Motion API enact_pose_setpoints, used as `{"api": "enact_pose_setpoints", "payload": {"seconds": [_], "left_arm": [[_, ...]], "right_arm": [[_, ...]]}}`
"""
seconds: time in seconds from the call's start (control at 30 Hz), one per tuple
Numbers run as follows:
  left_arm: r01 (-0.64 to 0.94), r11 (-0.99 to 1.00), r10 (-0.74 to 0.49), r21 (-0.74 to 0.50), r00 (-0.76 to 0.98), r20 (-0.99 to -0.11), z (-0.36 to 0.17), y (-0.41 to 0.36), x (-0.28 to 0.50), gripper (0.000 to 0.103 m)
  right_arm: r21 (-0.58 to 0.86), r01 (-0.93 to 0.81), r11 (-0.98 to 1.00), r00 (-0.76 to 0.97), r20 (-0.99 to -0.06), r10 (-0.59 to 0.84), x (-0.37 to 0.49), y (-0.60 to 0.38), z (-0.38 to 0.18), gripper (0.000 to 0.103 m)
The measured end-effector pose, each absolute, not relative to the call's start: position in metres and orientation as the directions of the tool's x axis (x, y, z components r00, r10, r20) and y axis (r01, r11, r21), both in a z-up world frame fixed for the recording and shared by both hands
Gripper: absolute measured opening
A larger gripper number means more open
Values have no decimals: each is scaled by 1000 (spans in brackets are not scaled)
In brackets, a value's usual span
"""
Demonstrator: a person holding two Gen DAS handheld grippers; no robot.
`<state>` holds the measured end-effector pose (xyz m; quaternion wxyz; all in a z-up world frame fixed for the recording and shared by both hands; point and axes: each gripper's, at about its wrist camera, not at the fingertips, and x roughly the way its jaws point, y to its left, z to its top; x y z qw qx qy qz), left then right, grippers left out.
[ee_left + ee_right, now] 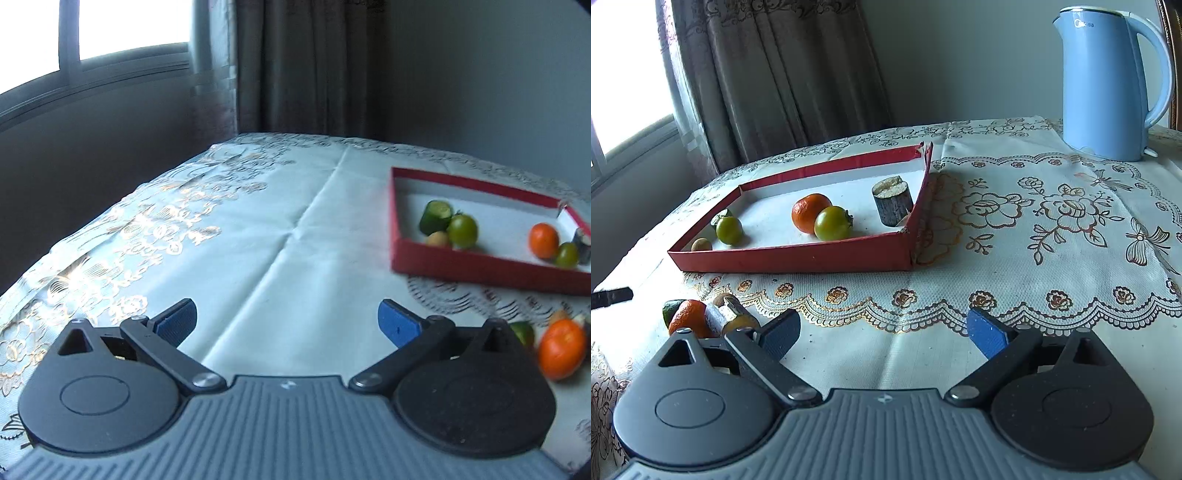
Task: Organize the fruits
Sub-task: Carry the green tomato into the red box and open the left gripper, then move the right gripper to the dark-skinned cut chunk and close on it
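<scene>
Left tool: the left tool hung over bare cloth, its blue pads wide apart with nothing between them.
Right tool: the right tool was likewise spread, empty, above the lace border of the surface.
Tray: a red tray lay toward the far left corner of the surface.
Fruit in tray: an orange tangerine touched a green tomato near the middle; a second green tomato, a small tan fruit and a cut green piece sat at the tray's left end; a dark cut stump stood in its right corner.
Fruit outside: another tangerine lay clustered with a few small pieces by the near edge, in front of the tray.
Kettle: a blue kettle stood at the far right corner.
</scene>
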<state>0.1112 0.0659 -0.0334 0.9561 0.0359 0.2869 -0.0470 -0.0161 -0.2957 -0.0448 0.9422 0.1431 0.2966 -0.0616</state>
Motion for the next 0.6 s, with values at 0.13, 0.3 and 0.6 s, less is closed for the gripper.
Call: {"api": "enact_pose_setpoints", "payload": {"seconds": [0.13, 0.3, 0.6], "left_arm": [[122, 992, -88, 14, 789, -607, -43, 73, 117, 103], [137, 991, -112, -10, 760, -640, -47, 79, 120, 103], [141, 990, -118, -15, 759, -640, -49, 80, 122, 103]], "right_arm": [[195, 176, 965, 832, -554, -40, -20, -288, -41, 97], [43, 1, 999, 871, -491, 20, -29, -254, -33, 97], [-187, -222, 957, 866, -488, 105, -24, -203, -29, 97]]}}
